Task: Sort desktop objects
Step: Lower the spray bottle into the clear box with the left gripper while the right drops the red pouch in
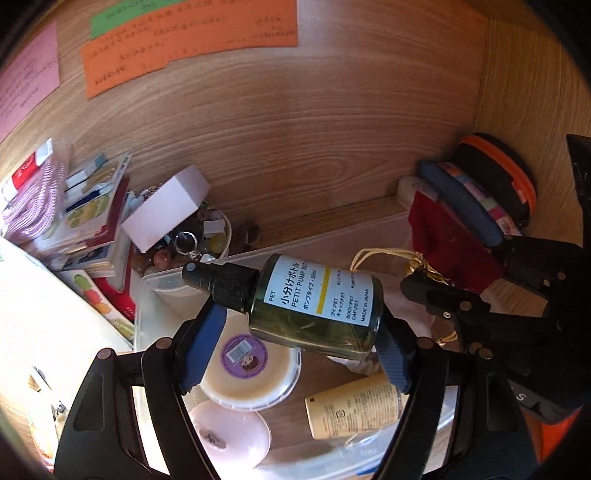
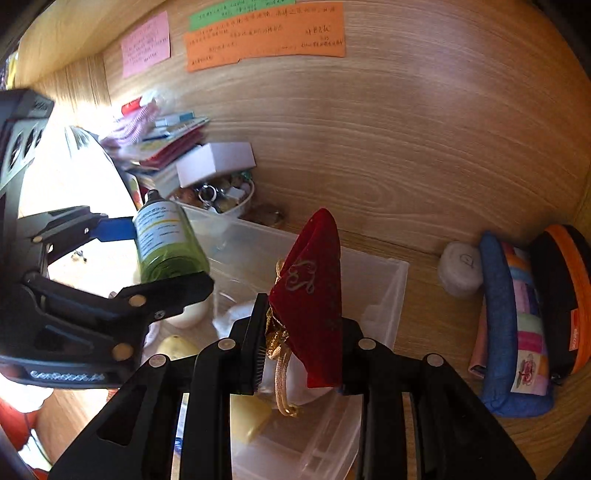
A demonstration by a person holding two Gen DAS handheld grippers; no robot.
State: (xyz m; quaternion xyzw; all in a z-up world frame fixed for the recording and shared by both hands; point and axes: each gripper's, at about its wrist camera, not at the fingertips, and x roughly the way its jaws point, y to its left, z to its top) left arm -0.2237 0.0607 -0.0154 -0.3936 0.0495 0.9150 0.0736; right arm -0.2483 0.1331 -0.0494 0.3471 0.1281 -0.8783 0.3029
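Note:
My left gripper (image 1: pixel 299 332) is shut on a green pump bottle (image 1: pixel 317 306) with a black nozzle and a white label. It holds the bottle sideways above a clear plastic bin (image 1: pixel 147 314); the bottle also shows in the right wrist view (image 2: pixel 168 243). My right gripper (image 2: pixel 303 339) is shut on a red velvet drawstring pouch (image 2: pixel 314 280) with gold cord, held above the same bin (image 2: pixel 391 288). The pouch shows at the right of the left wrist view (image 1: pixel 447 243). In the bin lie a round cream tub (image 1: pixel 251 373), a pink round case (image 1: pixel 232 435) and a yellow tube (image 1: pixel 354 410).
A small bowl of beads and key rings (image 1: pixel 195 243) with a white box (image 1: pixel 166 206) on it stands behind the bin. Stacked cards and packets (image 1: pixel 92 214) lie at the left. A blue patchwork pouch (image 2: pixel 517 325), a black-orange case (image 2: pixel 565 295) and a white round lump (image 2: pixel 460 269) sit at the right. Coloured notes (image 2: pixel 266 33) hang on the wooden back wall.

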